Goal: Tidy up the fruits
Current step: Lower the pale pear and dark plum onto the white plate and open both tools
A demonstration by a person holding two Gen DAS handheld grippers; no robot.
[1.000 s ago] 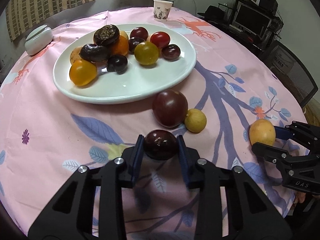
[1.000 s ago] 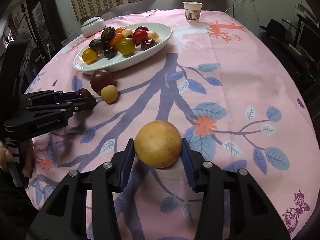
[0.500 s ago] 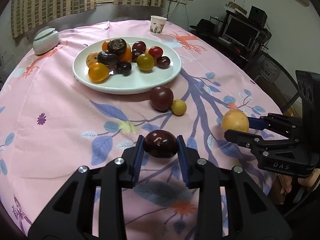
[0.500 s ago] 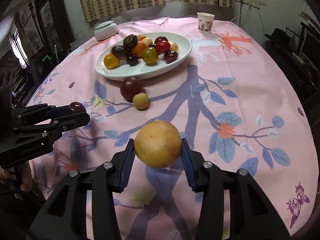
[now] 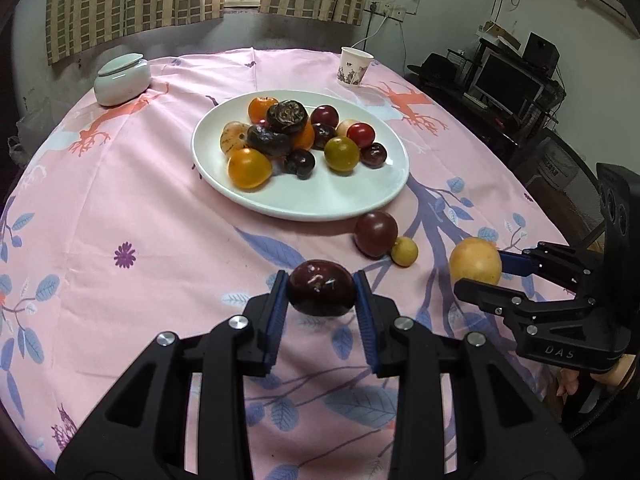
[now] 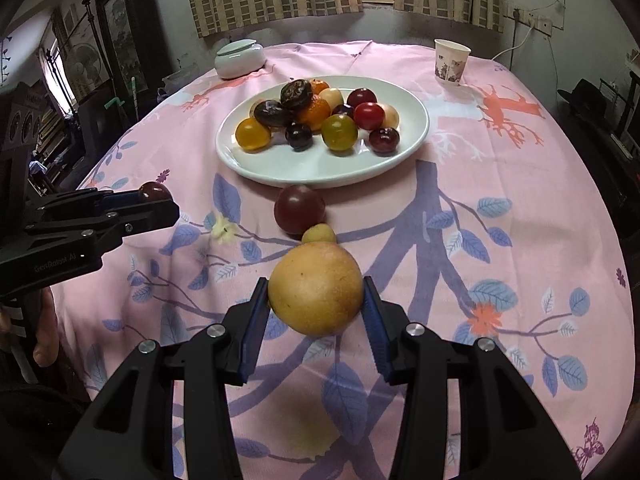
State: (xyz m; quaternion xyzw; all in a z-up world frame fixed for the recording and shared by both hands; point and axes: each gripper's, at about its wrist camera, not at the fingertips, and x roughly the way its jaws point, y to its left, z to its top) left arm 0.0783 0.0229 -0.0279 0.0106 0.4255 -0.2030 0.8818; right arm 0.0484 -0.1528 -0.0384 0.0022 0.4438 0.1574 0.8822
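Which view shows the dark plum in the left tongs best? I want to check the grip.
The left wrist view: the plum sits centred and close, clamped between both pads of the left tongs. The right wrist view shows it only small, from the side, half hidden by a finger.

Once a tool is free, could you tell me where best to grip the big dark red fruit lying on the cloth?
Grip the big dark red fruit across its widest middle, coming from above. The small yellow fruit sits against one side and the white plate rim is near, so place the fingers on the two clear sides.
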